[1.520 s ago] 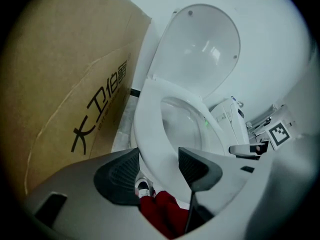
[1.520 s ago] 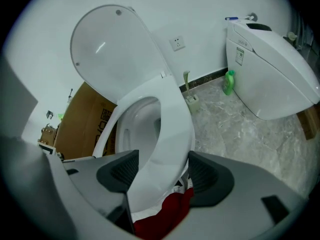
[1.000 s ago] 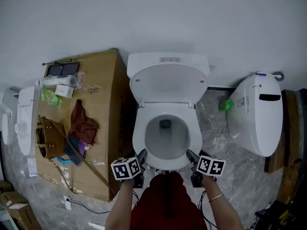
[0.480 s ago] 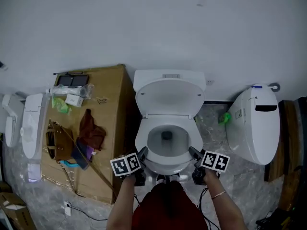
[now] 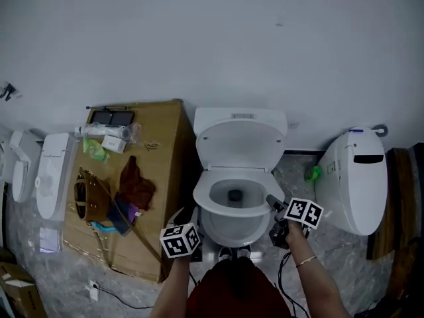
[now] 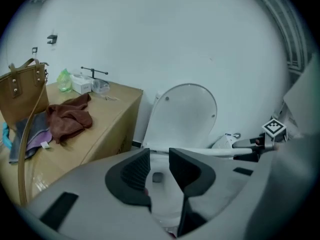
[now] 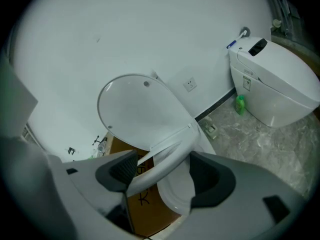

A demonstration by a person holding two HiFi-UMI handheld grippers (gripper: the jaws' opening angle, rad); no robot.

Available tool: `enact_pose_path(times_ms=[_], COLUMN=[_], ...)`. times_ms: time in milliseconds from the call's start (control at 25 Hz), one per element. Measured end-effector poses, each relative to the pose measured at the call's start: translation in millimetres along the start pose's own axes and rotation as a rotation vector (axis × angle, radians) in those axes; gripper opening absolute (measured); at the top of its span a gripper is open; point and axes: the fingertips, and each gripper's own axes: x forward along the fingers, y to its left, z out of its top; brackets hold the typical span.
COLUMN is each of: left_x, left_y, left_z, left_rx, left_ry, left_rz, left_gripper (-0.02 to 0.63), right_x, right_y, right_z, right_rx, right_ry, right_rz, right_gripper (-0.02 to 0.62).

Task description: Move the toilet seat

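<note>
The white toilet stands in the middle, its lid (image 5: pixel 240 144) upright against the tank. My right gripper (image 5: pixel 270 202) is at the right side of the toilet seat (image 5: pixel 202 201) and is shut on it. In the right gripper view the seat (image 7: pixel 170 156) fills the gap between the jaws of that gripper (image 7: pixel 162 171), below the lid (image 7: pixel 135 111). The left gripper view shows the seat (image 6: pixel 200 151) raised off the bowl as a level bar. My left gripper (image 5: pixel 185 227) is low at the bowl's front left. Its jaws (image 6: pixel 160 166) are closing with nothing between them.
A cardboard box (image 5: pixel 156 151) stands left of the toilet with a brown bag (image 5: pixel 89 197) and a brown cloth (image 5: pixel 136 187) on it. A second white toilet (image 5: pixel 358 177) and a green bottle (image 5: pixel 313 173) are on the right. White fixtures (image 5: pixel 53 174) lie far left.
Both grippers were at the bowl's front edge. My right gripper has moved up along the right side onto the seat. My left gripper has drawn back and lower.
</note>
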Motion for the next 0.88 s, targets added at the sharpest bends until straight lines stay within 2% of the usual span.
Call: enact_pose_path(times_ms=[200,440,680,760,880], left_x=[17.0,29.0,33.4,35.1,38.6], left_y=[-20.9,-34.4,-36.9,-37.8,-38.6], left_z=[-12.6,5.1,19.6,24.6,34.7], left_rx=[0.037,0.067,0.058,0.055,0.058], left_ry=[0.075,0.056,0.036,0.03,0.019], left_rz=[-0.062,-0.074,-0.075,-0.077,-0.081], left_gripper=[0.135,0.133,0.133,0.133,0.133], right_x=[-0.8,-1.1,-11.1,-18.4,-28.4], right_y=[3.1,7.4,16.7,20.1,27.9], right_z=[5.7,12.4,24.4,29.7,38.3], right_rx=[0.02,0.061,0.114,0.09,-0.002], right_ry=[-0.006,-0.009,-0.024,-0.05,-0.094], right_rz=[-0.001,0.017,0.124,0.154,0.175], right_gripper=[0.316,0.316,0.314,0.314,0.313])
